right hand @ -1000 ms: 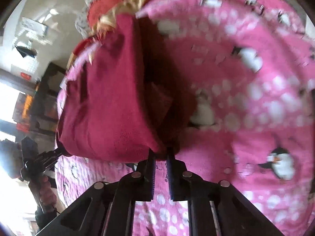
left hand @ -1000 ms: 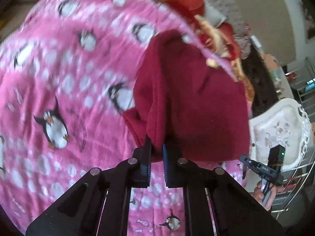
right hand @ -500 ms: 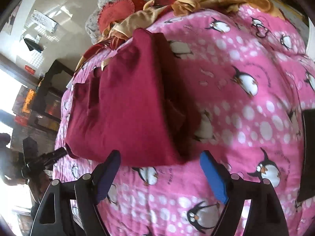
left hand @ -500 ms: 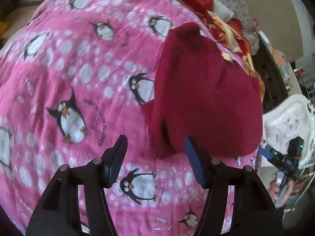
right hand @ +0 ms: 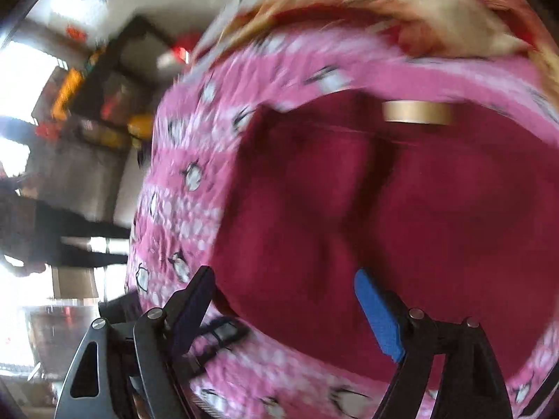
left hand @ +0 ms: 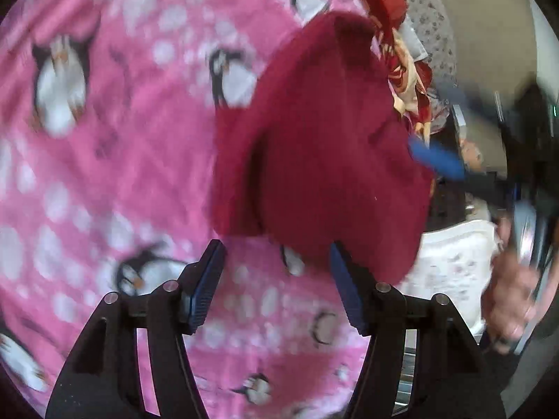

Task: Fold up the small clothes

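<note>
Both grippers have let go and pulled back from the dark red cloth [left hand: 325, 146], which lies folded on the pink penguin blanket [left hand: 115, 146]. Left gripper [left hand: 276, 279] and right gripper [right hand: 286, 303] have jaws spread wide, holding nothing. Everything is blurry; the cloth's far edge runs out of the right view.

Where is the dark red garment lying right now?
The dark red garment lies folded on the pink penguin blanket, right of centre in the left wrist view, just ahead of the open left gripper. The open right gripper faces it too.
</note>
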### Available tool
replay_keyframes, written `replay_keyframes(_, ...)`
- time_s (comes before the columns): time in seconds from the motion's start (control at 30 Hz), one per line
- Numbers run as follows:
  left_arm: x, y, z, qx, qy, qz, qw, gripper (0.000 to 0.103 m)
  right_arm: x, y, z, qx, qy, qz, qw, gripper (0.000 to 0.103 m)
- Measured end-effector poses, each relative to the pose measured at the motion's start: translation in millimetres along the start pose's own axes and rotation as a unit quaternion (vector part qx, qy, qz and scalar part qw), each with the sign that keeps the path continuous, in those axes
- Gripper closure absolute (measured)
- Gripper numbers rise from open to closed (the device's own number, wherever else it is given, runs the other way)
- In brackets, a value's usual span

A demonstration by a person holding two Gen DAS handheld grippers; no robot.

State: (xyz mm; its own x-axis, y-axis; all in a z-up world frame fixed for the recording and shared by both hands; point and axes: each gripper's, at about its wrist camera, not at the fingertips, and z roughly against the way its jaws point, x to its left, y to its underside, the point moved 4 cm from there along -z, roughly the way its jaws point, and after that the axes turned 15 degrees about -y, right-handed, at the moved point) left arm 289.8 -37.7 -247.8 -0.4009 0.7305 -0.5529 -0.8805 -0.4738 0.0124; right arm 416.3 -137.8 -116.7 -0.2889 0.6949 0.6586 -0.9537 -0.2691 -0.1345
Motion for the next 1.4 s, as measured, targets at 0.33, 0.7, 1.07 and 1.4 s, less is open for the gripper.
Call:
replay_keyframes(0.33, 15, -54, -2, -0.009, 0.047, 0.128, 0.9906, 0.068, 5, -80, -126, 0.131, 0.107, -0.044, 0.985, 0.022)
replay_keyframes(0.7, -52, -36, 73, -0.143, 0.008, -0.014, 0.9896, 0.084, 3, -72, -134, 0.185, 0.239, 0.046, 0.952, 0.085)
replay_keyframes(1.07, -243, 54, 114, -0.256, -0.099, -0.321, 0.9066, 0.084, -27, -23, 97, -0.082, -0.097, 0.013, 0.992, 0.087)
replay_keyframes(1.4, -319, 138, -15, -0.180, -0.148, -0.467, 0.8530, 0.080, -210, 64, 208, -0.207, -0.233, -0.108, 0.944, 0.087)
